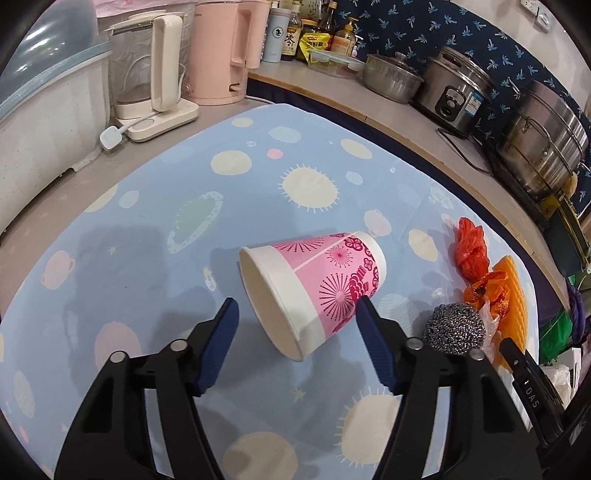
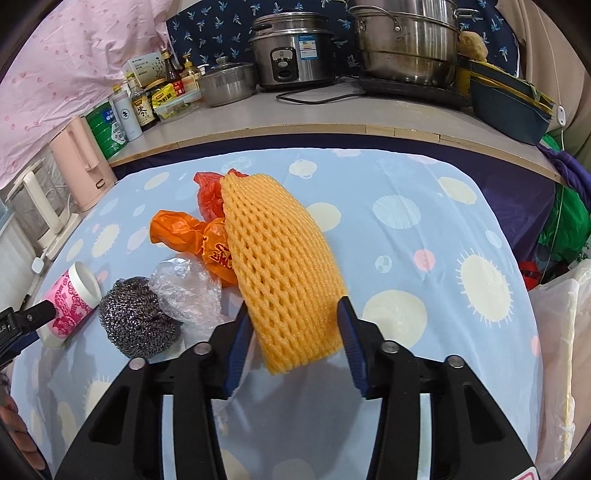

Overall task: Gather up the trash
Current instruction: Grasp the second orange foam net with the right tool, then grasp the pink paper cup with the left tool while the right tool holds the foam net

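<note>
A pink and white paper cup [image 1: 317,288] lies on its side on the blue patterned tablecloth [image 1: 184,206], its mouth toward me. My left gripper [image 1: 297,306] is open, its fingers either side of the cup's near end. The cup also shows in the right wrist view [image 2: 70,299]. My right gripper [image 2: 293,306] is open with its fingers around the near end of an orange foam fruit net [image 2: 284,266]. Orange plastic bags [image 2: 192,229], a clear plastic wrapper [image 2: 188,288] and a steel wool scourer [image 2: 136,317] lie left of the net.
Kettles [image 1: 155,74] and a pink jug [image 1: 221,51] stand at the back left. Bottles [image 1: 295,33], a lidded pot [image 1: 391,74], a rice cooker [image 2: 295,55] and a steamer pot [image 2: 406,40] line the counter behind. A white plastic bag [image 2: 557,332] hangs at the right.
</note>
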Motion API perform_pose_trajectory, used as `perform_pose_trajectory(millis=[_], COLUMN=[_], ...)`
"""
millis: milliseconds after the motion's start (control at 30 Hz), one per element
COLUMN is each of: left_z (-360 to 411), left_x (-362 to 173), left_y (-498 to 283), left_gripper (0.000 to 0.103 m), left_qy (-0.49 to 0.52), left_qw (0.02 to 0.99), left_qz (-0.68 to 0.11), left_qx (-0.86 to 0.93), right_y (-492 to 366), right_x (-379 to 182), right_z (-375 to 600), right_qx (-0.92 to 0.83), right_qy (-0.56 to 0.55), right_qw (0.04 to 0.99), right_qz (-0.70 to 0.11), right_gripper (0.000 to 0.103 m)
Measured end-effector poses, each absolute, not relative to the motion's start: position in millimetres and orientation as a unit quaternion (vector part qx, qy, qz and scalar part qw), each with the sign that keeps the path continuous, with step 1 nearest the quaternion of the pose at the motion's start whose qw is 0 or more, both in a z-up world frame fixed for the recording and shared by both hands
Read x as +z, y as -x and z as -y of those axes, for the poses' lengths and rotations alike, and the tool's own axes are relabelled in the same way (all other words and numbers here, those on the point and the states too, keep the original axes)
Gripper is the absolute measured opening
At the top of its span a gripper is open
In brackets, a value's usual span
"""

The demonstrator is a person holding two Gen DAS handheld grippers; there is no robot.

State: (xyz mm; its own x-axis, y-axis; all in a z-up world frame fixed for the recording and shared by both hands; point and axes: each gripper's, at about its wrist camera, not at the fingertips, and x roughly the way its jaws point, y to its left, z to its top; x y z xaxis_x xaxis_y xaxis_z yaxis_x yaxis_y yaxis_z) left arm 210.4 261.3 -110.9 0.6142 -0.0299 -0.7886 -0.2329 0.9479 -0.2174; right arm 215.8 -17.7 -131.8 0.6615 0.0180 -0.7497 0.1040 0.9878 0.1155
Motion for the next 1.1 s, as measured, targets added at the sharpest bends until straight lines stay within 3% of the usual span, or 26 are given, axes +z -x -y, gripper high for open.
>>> perform_pose_trajectory(millis=[167, 267, 400, 1100], left_z=[-257, -256, -252, -188], left_x=[-112, -108, -98, -28], left_y=[-211, -207, -202, -150], left_gripper=[0.029, 0.024, 0.016, 0.01], left_qy=[0.148, 0.149, 0.147, 0.103], left_qw=[0.882, 0.884, 0.887, 0.917], left_qz=[-0.444, -0.441, -0.435, -0.385], left_qx=[0.048, 0.047, 0.043, -0.011], right_y=[-209, -203, -194, -130], right_x=[-127, -122, -113, -58], right_z=[25, 29, 33, 77], right_qx=[-0.028, -0.027, -0.025, -0.024], right_qy=[-0.085, -0.093, -0.103, -0.164], right_qw=[0.91, 0.911, 0.915, 0.931], right_qz=[-0.405, -0.4, -0.39, -0.325], right_gripper=[0.02, 0.013, 0.012, 0.011])
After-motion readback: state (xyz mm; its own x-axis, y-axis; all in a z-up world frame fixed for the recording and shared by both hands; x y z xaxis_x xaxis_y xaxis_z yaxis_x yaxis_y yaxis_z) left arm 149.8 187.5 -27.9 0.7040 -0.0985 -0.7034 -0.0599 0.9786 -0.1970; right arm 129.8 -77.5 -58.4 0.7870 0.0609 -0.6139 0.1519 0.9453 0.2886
